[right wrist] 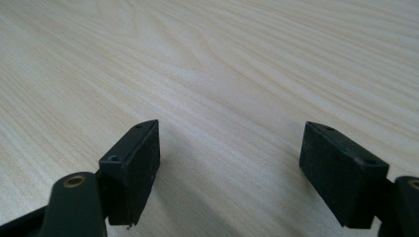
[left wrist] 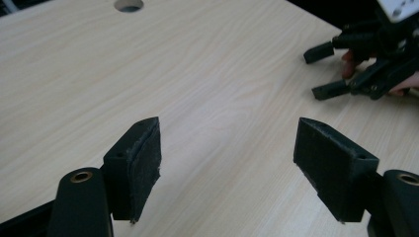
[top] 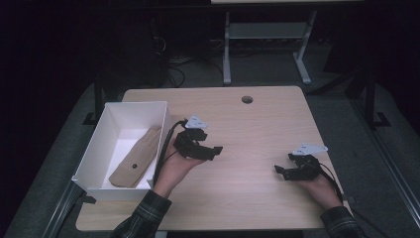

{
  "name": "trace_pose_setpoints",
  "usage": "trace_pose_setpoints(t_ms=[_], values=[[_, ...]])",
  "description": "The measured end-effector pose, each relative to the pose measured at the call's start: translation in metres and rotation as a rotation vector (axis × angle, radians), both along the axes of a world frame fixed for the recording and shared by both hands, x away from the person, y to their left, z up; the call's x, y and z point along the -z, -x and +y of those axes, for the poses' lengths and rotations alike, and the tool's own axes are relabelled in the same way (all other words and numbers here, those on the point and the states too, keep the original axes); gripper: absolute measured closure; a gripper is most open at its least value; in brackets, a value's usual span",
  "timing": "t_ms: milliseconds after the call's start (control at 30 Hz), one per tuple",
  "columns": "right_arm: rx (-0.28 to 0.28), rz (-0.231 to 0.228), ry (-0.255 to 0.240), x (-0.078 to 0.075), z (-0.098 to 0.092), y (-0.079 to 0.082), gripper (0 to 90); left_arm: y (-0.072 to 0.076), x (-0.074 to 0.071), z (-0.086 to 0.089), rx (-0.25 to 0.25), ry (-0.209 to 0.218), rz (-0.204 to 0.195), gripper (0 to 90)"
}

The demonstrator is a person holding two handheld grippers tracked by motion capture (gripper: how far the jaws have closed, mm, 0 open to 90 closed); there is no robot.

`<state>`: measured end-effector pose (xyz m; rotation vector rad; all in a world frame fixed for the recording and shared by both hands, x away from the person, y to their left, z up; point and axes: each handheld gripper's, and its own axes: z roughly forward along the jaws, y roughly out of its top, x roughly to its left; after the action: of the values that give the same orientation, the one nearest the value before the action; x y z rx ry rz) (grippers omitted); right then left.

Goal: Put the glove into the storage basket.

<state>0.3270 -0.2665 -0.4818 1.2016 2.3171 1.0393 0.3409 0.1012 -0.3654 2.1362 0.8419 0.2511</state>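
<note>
A tan glove lies flat inside a white box on the table's left side. My left gripper hovers just right of the box, pointing right across the wood, its jaws wide apart with nothing between them. My right gripper rests low near the table's right front, pointing left, open and empty. In the left gripper view the right gripper appears at the upper right with a hand behind it.
The light wooden table has a round cable hole near its far edge. Beyond it stands a grey metal desk frame on dark floor. Plaid sleeves come in from the bottom edge.
</note>
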Motion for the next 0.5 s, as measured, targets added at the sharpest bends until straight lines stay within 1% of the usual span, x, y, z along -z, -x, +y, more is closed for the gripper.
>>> trace_pose_setpoints(t_ms=[33,133,233,267,300,333,400,500], values=[[0.000,0.000,0.000,0.000,0.000,0.000,23.5,0.001,0.004,-0.001,0.005,-0.001,-0.003,26.0],[0.000,0.000,0.000,0.000,0.000,0.000,23.5,0.004,0.018,-0.007,0.018,-0.018,0.003,25.9],[0.000,0.000,0.000,0.000,0.000,0.000,23.5,0.006,0.033,-0.012,0.030,-0.047,0.008,25.9],[-0.003,-0.005,0.002,0.000,0.000,0.000,23.4,0.007,0.044,-0.014,0.030,-0.055,0.019,25.9],[-0.003,-0.005,0.002,0.000,0.000,0.000,23.4,0.007,0.044,-0.014,0.030,-0.055,0.019,25.9],[-0.003,-0.005,0.002,0.000,0.000,0.000,23.4,0.007,0.048,-0.015,0.030,-0.059,0.021,25.9],[0.000,0.001,0.000,0.000,0.000,0.000,23.4,0.007,0.058,-0.016,0.034,-0.086,0.026,26.0],[-0.001,-0.004,0.002,0.000,0.000,0.000,23.4,0.007,0.071,-0.018,0.049,-0.104,0.029,25.9]])
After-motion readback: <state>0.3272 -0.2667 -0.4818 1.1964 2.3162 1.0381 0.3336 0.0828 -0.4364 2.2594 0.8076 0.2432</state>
